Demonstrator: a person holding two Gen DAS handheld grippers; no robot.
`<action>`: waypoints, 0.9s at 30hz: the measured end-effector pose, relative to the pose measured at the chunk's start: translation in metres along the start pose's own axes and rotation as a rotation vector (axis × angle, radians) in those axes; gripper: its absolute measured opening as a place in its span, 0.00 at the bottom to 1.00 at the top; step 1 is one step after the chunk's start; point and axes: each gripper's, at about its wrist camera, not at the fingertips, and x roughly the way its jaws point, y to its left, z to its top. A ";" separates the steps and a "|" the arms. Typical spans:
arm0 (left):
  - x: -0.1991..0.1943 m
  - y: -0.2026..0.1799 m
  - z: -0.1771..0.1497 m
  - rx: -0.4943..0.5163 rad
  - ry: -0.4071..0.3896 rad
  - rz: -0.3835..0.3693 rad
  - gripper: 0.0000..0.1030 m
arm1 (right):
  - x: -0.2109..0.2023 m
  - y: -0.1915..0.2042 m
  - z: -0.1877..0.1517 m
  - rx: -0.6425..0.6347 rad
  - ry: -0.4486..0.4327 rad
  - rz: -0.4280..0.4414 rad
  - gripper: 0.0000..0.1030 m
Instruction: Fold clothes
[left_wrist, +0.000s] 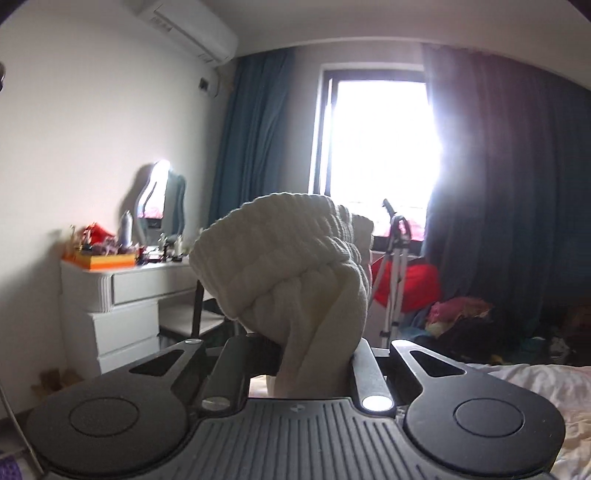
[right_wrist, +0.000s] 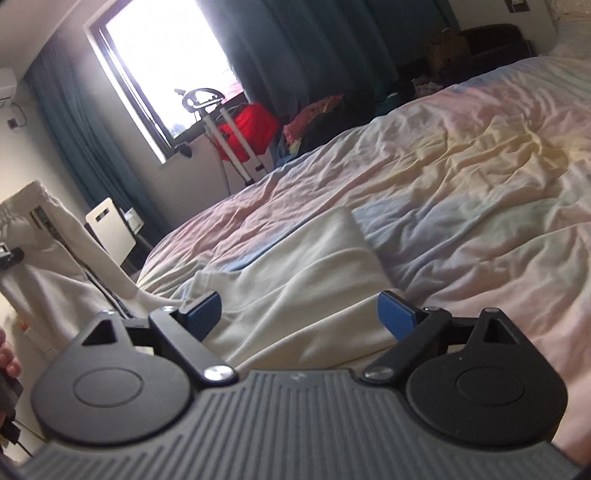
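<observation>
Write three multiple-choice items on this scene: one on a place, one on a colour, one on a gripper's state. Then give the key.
1. Where does the rest of the cream garment lie?
A. on the bed
B. on the dresser
C. on the floor

2. What colour are the right gripper's finger pads?
A. red
B. blue
C. white

3. The left gripper is:
A. open, empty
B. out of view
C. shut on the garment's ribbed band

Key: 1 A, it spreads over the rumpled sheet; 2 B, both pads show blue; 3 C, fabric rises between its fingers.
</observation>
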 end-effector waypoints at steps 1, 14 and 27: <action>-0.003 -0.026 0.001 0.014 -0.017 -0.014 0.13 | -0.006 -0.006 0.006 0.009 -0.019 -0.001 0.90; -0.051 -0.300 -0.126 0.398 0.006 -0.299 0.12 | -0.050 -0.099 0.052 0.243 -0.266 0.226 0.92; 0.013 -0.272 -0.173 0.514 0.419 -0.577 0.46 | -0.025 -0.111 0.059 0.258 -0.168 0.271 0.92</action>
